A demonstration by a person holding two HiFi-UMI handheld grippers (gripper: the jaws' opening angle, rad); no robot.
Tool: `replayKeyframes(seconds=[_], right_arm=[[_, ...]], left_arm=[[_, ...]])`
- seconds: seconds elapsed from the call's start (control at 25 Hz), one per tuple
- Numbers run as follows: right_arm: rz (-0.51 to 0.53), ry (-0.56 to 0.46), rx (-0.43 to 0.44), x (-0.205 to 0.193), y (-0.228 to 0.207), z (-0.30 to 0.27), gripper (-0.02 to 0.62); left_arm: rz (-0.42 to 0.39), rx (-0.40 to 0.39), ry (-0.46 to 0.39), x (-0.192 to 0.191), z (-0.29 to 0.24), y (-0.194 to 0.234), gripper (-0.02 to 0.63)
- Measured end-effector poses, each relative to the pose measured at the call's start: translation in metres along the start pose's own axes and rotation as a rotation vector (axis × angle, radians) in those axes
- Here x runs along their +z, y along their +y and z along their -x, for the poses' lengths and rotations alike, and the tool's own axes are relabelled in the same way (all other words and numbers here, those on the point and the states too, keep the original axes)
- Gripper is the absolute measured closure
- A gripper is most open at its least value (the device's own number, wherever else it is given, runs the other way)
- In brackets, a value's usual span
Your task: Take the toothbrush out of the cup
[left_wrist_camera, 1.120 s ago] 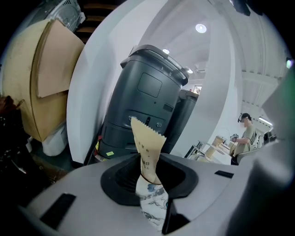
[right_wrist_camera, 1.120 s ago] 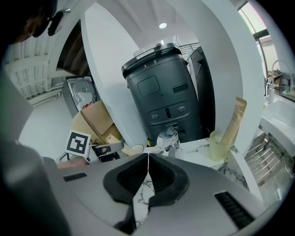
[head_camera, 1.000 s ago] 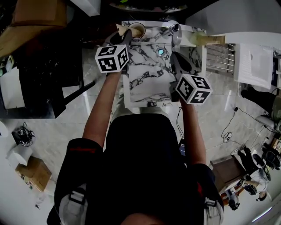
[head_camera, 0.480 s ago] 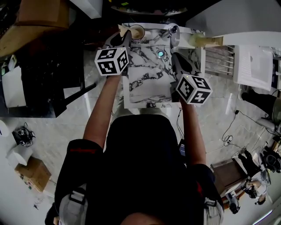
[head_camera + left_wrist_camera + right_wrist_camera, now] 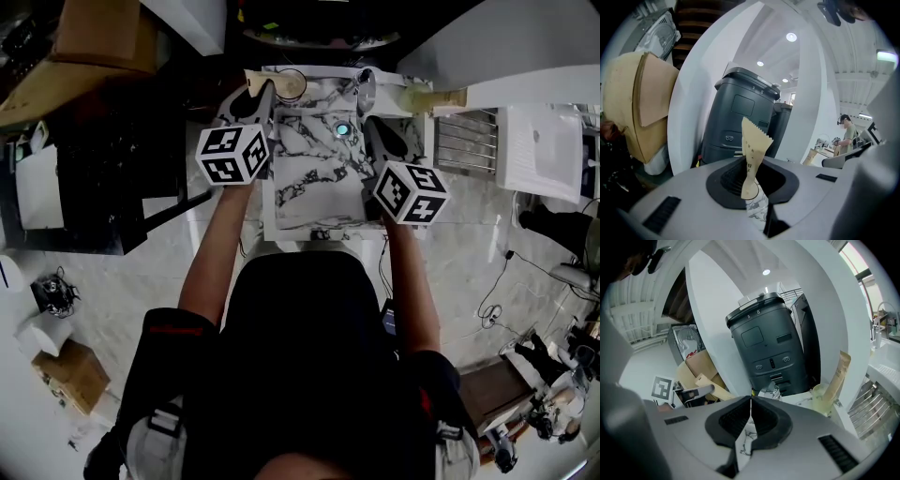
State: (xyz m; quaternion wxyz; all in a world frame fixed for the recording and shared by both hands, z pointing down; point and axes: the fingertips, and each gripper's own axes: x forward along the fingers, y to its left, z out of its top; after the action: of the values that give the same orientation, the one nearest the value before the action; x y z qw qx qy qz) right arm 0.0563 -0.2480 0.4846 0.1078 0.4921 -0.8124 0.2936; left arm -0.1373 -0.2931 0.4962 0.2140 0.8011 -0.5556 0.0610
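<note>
One narrow pinch is all I have: my left claw [image 5: 751, 180] is clenched on the paper-wrapped toothbrush [image 5: 753, 140], upright just left of the cup [image 5: 291, 84] at the far left of the surface [image 5: 314, 187]. I judge the sleeve could slip, or clip the rim and topple the cup. My right claw [image 5: 751, 420] is clenched, empty.

Grey-shelled left gripper [image 5: 749, 174] and right gripper [image 5: 750, 414], black ribbed pads [image 5: 731, 177]; marker-printed white cubes [image 5: 232, 155] behind each claw; black short-sleeved top [image 5: 300, 356].
</note>
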Motion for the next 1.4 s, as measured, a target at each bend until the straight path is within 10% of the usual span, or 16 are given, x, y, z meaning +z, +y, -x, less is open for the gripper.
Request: replayKeyframes(seconds=[1.4], right_arm=[[0.106, -0.110, 0.163, 0.045, 0.070, 0.010, 0.560]], left_arm=[[-0.110, -0.013, -0.134, 0.053, 0.107, -0.054, 0.549]])
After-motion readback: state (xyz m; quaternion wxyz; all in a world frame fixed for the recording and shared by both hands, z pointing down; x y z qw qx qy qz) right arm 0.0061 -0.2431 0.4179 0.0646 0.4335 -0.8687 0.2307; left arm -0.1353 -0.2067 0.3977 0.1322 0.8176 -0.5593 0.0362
